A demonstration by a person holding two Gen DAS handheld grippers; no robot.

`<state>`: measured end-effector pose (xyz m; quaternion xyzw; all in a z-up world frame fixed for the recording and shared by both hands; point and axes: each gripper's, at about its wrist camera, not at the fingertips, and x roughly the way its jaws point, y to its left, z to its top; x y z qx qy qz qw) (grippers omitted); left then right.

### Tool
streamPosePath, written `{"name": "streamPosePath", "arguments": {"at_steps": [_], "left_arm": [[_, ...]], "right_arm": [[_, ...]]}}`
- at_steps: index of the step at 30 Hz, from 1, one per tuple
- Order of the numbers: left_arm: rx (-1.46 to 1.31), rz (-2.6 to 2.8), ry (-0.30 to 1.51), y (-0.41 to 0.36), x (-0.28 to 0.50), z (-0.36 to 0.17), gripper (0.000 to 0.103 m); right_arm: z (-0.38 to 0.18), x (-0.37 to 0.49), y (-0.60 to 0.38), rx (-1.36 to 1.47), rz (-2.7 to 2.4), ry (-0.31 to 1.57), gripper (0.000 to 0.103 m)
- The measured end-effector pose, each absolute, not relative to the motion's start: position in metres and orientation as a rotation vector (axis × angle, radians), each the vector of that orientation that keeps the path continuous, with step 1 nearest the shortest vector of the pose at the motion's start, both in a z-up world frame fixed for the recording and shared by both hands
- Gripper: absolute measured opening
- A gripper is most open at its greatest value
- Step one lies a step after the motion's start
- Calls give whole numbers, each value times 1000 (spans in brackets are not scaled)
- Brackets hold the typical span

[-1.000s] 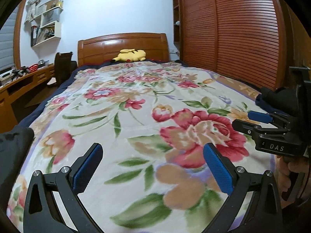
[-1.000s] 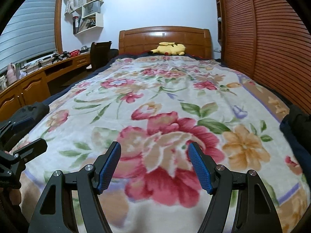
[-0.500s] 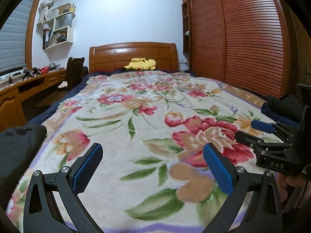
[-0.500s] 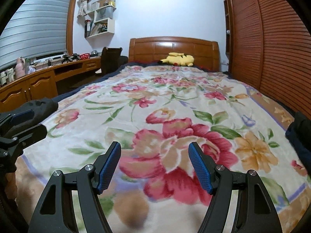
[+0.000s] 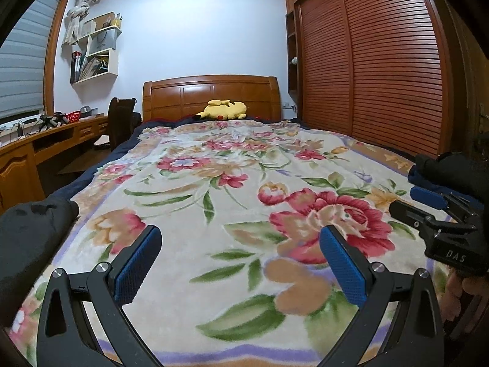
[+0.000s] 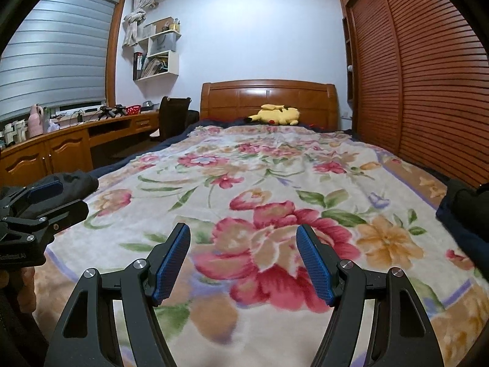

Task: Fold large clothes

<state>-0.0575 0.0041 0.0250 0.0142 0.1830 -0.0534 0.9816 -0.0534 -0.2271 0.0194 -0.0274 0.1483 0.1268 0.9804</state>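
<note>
A floral blanket (image 5: 232, 189) covers the bed; it also fills the right wrist view (image 6: 275, 183). A dark garment (image 5: 27, 238) lies at the bed's left edge, also seen behind the left gripper in the right wrist view (image 6: 76, 180). Another dark garment (image 5: 452, 168) lies at the right edge, also in the right wrist view (image 6: 467, 208). My left gripper (image 5: 241, 260) is open and empty above the blanket's near end. My right gripper (image 6: 243, 260) is open and empty beside it; it shows at the right of the left wrist view (image 5: 428, 208).
A yellow plush toy (image 5: 223, 110) lies by the wooden headboard (image 5: 211, 98). A slatted wooden wardrobe (image 5: 382, 76) runs along the right. A desk (image 6: 61, 150) and a dark chair (image 6: 174, 116) stand at the left under wall shelves (image 6: 156, 58).
Both grippers have tilted up and drawn back, so more of the wall, wardrobe and ceiling shows. Both stay open and empty.
</note>
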Motion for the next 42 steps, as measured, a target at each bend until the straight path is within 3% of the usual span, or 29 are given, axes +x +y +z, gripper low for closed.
{"name": "streamPosePath", "arguments": {"at_steps": [42], "left_arm": [[20,-97,372,7,-56,21,103]], "right_arm": [[18,-57,-231,-34,251,285,74]]}}
